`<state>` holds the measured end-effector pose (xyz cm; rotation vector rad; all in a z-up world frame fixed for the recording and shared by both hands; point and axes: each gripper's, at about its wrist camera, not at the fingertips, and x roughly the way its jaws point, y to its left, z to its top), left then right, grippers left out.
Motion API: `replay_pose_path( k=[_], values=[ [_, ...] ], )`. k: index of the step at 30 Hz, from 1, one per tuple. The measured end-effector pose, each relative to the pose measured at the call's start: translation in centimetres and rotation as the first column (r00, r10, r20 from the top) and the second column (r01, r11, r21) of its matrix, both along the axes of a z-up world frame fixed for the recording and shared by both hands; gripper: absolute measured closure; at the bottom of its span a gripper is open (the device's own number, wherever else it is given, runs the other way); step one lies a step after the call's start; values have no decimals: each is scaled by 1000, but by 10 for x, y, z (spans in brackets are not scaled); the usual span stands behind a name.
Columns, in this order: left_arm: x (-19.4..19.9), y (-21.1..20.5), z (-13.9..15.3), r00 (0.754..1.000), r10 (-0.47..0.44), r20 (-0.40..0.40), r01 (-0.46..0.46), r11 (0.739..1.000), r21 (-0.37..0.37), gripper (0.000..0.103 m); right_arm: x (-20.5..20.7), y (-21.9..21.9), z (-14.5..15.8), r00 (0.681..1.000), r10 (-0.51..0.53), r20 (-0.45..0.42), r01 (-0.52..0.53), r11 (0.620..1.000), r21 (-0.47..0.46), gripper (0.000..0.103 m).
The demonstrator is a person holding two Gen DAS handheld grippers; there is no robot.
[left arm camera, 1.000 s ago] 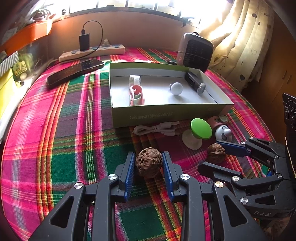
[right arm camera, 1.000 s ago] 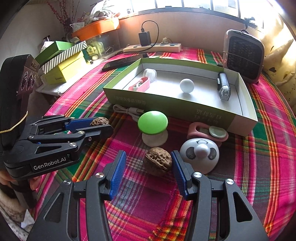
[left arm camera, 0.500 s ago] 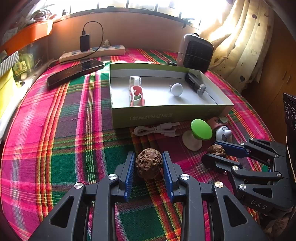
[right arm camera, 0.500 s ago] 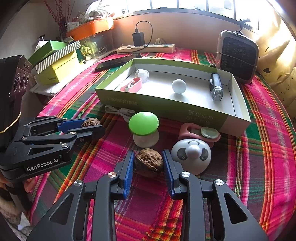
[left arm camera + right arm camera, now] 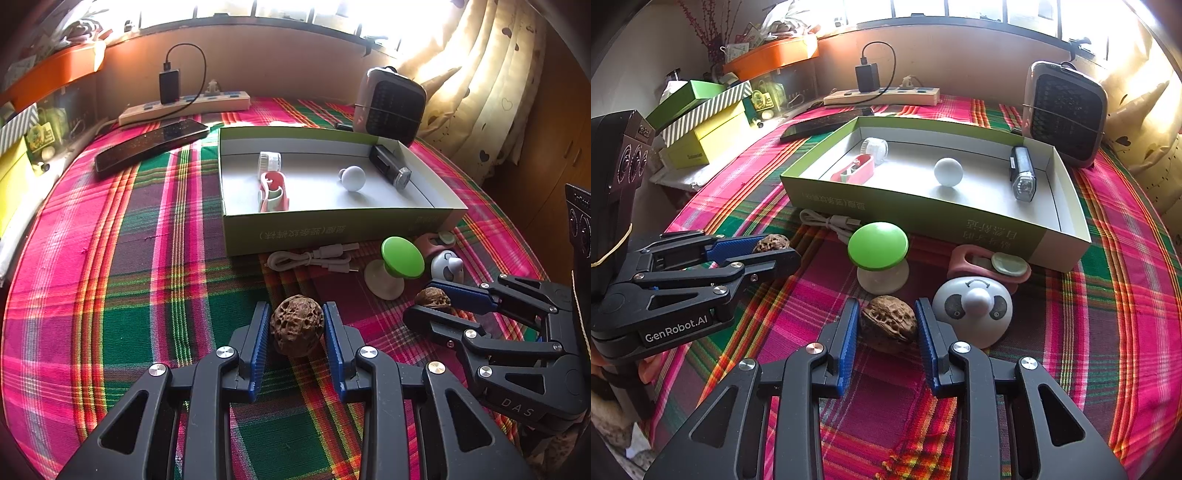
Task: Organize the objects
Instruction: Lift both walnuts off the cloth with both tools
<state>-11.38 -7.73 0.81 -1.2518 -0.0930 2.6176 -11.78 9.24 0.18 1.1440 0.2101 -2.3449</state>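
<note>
My left gripper (image 5: 295, 325) is shut on a round pitted walnut (image 5: 296, 325) just above the plaid cloth; it also shows in the right wrist view (image 5: 772, 243). My right gripper (image 5: 888, 325) is shut on an oval ridged walnut (image 5: 889, 324), which also shows in the left wrist view (image 5: 432, 297). Behind stands an open green box (image 5: 923, 218) holding a white ball (image 5: 948, 171), a black lamp (image 5: 1021, 177), a red clip (image 5: 855, 170) and a white roll (image 5: 875, 147).
In front of the box lie a white cable (image 5: 827, 221), a green mushroom lamp (image 5: 879, 251), a panda toy (image 5: 973, 310) and a pink holder (image 5: 990, 262). A fan heater (image 5: 1065, 110), power strip (image 5: 882, 96), black tablet (image 5: 147, 144) and stacked boxes (image 5: 701, 125) stand behind.
My right gripper moved forward and shut on the oval walnut. My left gripper stayed shut on the round walnut, barely moving.
</note>
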Motion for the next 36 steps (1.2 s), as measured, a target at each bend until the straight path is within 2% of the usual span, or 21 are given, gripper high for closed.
replay_pose_path(
  k=[24, 36],
  values=[
    [1, 5, 1, 1000, 12, 2, -12, 999, -31, 76, 1, 1, 2, 1000, 2, 0, -2, 1000, -7, 71],
    [5, 8, 12, 1000, 4, -21, -5, 999, -47, 76, 5, 5, 16, 1000, 8, -27, -9, 1000, -29, 71]
  ],
)
